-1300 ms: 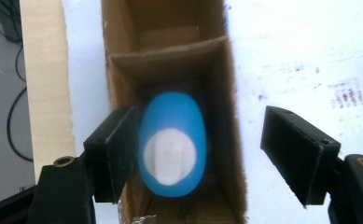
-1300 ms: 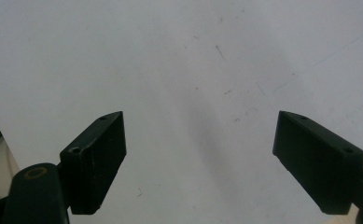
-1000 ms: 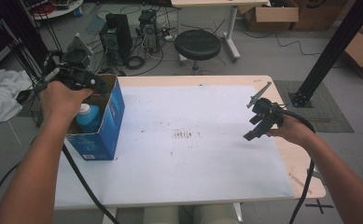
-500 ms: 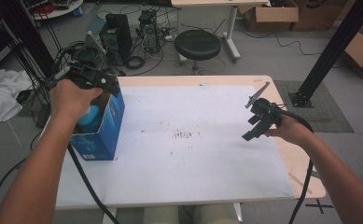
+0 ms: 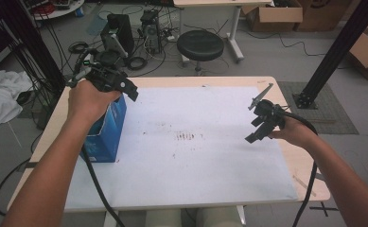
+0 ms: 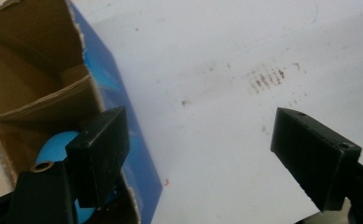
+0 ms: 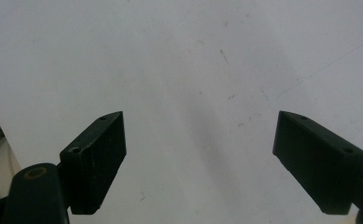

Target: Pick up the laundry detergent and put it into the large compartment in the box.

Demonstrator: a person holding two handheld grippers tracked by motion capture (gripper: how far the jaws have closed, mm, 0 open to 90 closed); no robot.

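While the left gripper (image 5: 107,75) hangs wide open and empty over the blue box (image 5: 107,135) at left, the right gripper (image 5: 263,124) hovers wide open, empty, above the white sheet (image 5: 196,156).

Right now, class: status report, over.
Left gripper open above blue box. Right gripper open, empty, over white sheet. Blue object inside box.

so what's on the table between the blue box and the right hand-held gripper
Nothing stands there. In the high view, between the blue box and the right hand-held gripper lies bare white sheet, marked by small brown smudges.
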